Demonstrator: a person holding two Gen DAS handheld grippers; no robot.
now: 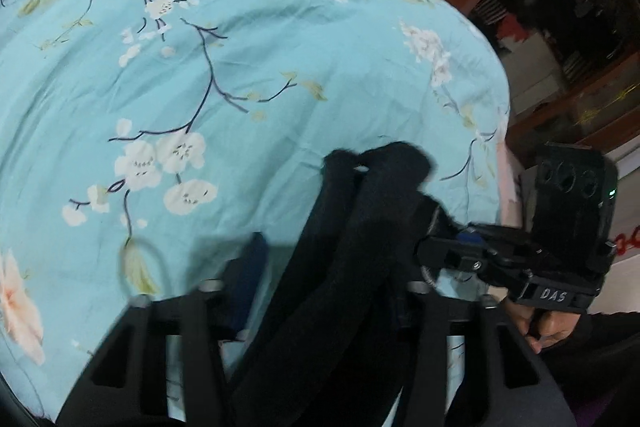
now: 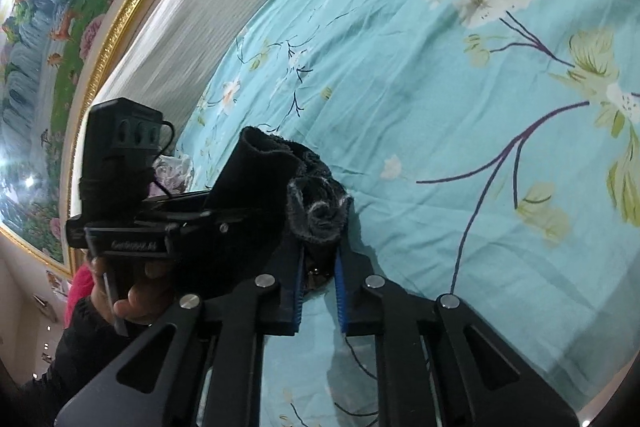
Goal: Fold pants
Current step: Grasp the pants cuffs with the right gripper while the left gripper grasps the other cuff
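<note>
Black pants are bunched up and lifted off the bed, caught between both my hand-held grippers near the bed's edge.

Left hand-held gripper: pointed steeply down at the teal floral sheet. Thick folds of the black fabric run up between the fingers and hide the right-side one; only the blue pad of the left finger is showing, beside the cloth. Fabric is clearly in the gap, but I can't tell if the pads are pressing on it or how far the jaws stand apart.

Right hand-held gripper: jaws nearly together, blue ribbed pads pinching a bunched wad of the pants. Fuzzy grey-black lining is turned out at the tips, and a small bit of metal hardware sits down between the pads. From this grip the fabric runs left as a dark roll toward my other gripper body, which sits just beside it; fingers of my left hand wrap its handle.

Left wrist view shows the mirror case: right gripper body just to the right of the fabric, my right hand below on the handle, black sleeve.

Surroundings: white padded headboard and gold-framed landscape painting behind the bed on one side, wooden shelving past the bed's edge on the other.
</note>
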